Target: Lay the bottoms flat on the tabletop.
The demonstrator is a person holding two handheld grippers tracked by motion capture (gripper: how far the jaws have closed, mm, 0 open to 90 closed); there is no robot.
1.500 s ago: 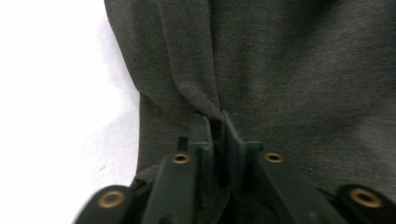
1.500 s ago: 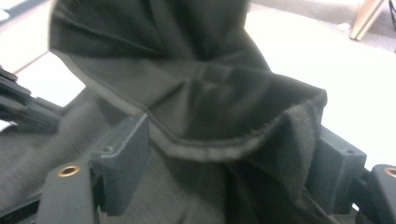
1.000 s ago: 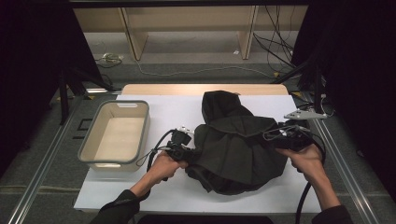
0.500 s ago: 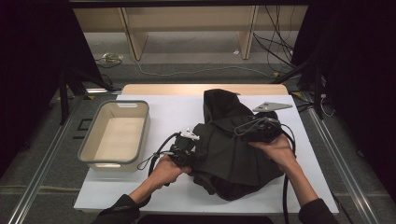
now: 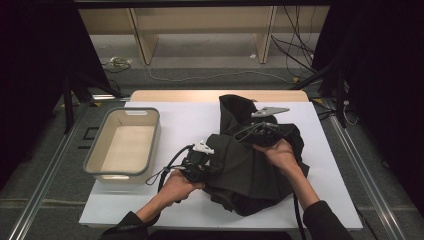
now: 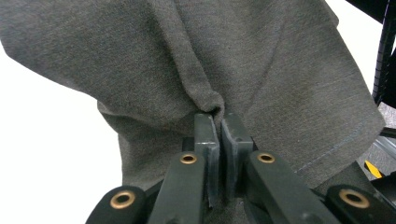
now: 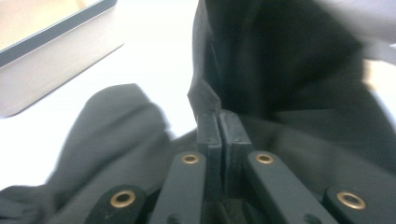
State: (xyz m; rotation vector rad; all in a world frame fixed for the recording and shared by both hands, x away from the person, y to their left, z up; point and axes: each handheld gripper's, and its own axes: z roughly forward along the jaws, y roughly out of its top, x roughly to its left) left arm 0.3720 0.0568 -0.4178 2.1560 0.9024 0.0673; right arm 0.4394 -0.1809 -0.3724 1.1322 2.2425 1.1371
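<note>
- The table (image 5: 165,117) carries a dark garment (image 5: 250,170), bunched in a heap on its right half, with one part standing up toward the far edge. Since a second ago the heap has drawn in from the right: its right side, then spread out toward the table's edge, is now pulled over toward the middle.
- The right gripper (image 5: 260,134) has come in from the right edge of the garment to its upper middle, and its jaws have just been closing. In the right gripper view they stand together with a fold of the dark cloth (image 7: 205,100) pinched at their tips.
- The left gripper (image 5: 197,165) sits at the garment's left edge, much where it was, jaws pressed together on a gathered pleat of cloth (image 6: 208,100).
- With both ends now gripped, I judge the work to be at a fold or a lift: the garment can be doubled over or carried, most likely toward the bin.
- The bin (image 5: 95,157), a pale tub with a grey rim, stands on the left of the table, apart from the garment. It holds nothing; its bare floor shows.
</note>
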